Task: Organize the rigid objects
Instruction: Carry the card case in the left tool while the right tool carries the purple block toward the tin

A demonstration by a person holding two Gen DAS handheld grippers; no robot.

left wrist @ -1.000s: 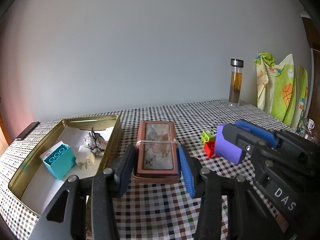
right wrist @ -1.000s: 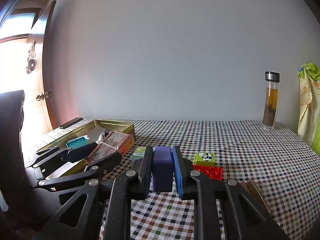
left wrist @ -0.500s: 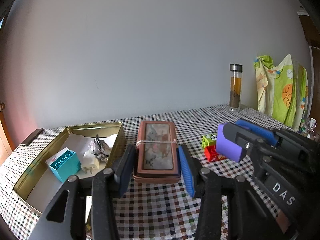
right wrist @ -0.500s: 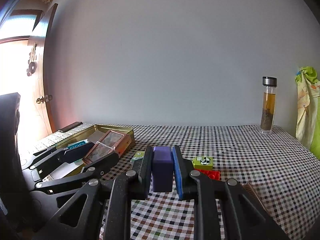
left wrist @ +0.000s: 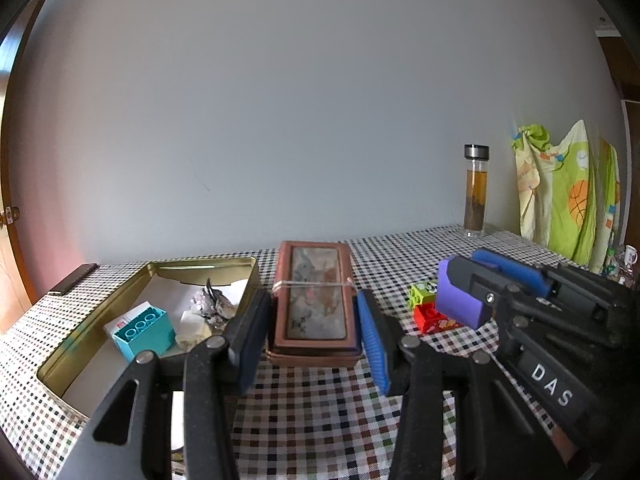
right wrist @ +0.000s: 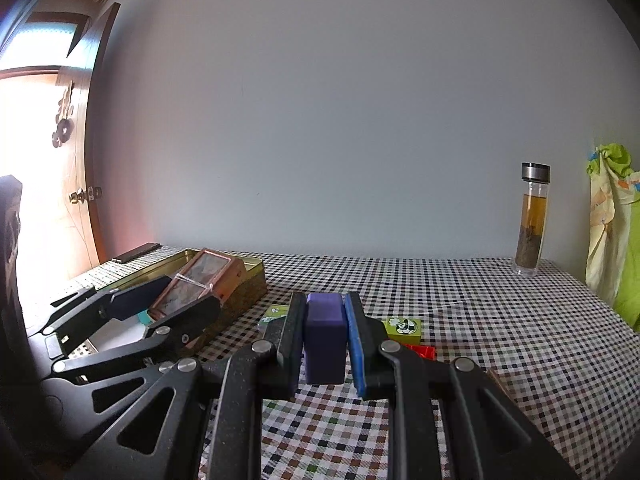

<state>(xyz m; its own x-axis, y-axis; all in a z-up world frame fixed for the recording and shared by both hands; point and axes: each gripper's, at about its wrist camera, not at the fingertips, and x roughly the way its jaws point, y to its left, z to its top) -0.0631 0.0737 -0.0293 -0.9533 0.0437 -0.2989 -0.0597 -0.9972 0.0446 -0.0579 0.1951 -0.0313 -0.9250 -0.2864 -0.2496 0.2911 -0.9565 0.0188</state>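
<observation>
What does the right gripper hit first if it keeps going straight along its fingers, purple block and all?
Probably nothing soon: ahead of the right gripper and its purple block lies bare checked tablecloth, then the wall. The green brick sits just right of that line; depth is unclear.

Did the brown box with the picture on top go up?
Yes. The brown picture-topped box rose; its far end now overlaps the grey wall instead of the checkered tablecloth.

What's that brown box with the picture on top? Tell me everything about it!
The brown box is a flat rectangle with a faded picture on its lid and a thin band stretched across it. The left hand-held gripper pinches its long sides, holding it beside the gold tin, above the checkered tablecloth.
</observation>
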